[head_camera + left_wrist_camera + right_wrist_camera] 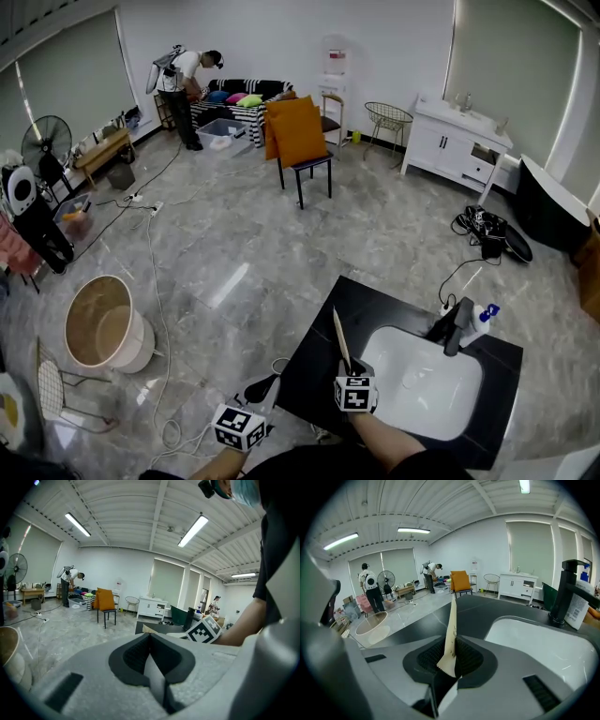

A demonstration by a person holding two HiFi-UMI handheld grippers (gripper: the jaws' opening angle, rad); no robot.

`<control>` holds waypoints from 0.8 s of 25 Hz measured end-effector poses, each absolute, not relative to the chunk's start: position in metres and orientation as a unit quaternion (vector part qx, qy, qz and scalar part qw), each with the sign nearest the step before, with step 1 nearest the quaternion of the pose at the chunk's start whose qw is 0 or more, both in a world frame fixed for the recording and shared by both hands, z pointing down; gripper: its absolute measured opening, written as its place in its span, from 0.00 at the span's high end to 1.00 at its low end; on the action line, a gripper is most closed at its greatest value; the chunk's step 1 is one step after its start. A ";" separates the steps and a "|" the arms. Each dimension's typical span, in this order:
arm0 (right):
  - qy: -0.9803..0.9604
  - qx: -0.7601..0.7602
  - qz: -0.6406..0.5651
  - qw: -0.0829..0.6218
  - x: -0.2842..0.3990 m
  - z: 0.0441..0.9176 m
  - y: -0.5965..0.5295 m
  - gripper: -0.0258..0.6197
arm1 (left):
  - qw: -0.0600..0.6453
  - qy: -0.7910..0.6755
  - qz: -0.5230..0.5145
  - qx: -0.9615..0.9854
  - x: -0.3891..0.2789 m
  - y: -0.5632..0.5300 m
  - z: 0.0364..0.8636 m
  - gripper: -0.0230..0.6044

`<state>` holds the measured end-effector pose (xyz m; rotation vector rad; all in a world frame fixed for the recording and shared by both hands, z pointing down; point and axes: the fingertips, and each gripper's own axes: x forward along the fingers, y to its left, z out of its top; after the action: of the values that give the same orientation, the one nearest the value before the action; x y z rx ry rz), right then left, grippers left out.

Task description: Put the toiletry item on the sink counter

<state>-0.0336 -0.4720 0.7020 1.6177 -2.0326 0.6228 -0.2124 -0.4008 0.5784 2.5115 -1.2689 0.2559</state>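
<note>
Right gripper (449,660) is clamped on a thin tan sachet (451,630), its serrated end pinched between the ribbed pads and the rest standing edge-on straight out ahead of the jaws. In the head view that sachet shows low and centre in the frame, over the black sink counter (314,352), just left of the white basin (422,386); whether its tip touches the counter I cannot tell from here. Across the basin, the black faucet (457,324) stands on the counter's far edge, and a white bottle with a blue cap (482,317) is right beside it. Left gripper (150,656) hangs off to the lower left of the frame, away from the counter, jaws pressed together with nothing in them. Farther out on the grey floor there is an orange chair (298,136) at upper centre, a white vanity cabinet (457,141) at upper right, a round tub (101,323) at left, and a person (183,80) bent over near the sofa at upper left.
</note>
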 end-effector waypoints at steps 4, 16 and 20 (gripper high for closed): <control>-0.743 0.585 0.229 0.231 -0.035 0.704 -0.479 0.85 | 0.161 -0.445 0.095 0.876 -0.213 -0.402 0.582 0.96; -0.748 0.575 0.250 0.218 -0.043 0.707 -0.479 0.72 | 0.167 -0.438 0.097 0.878 -0.206 -0.405 0.587 0.96; -0.747 0.578 0.248 0.213 -0.042 0.702 -0.475 0.71 | 0.164 -0.437 0.096 0.879 -0.205 -0.401 0.585 0.96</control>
<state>-0.0419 -0.4752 0.7025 1.6047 -2.0744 0.6894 -0.2048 -0.4008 0.5852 2.5054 -1.2455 0.2745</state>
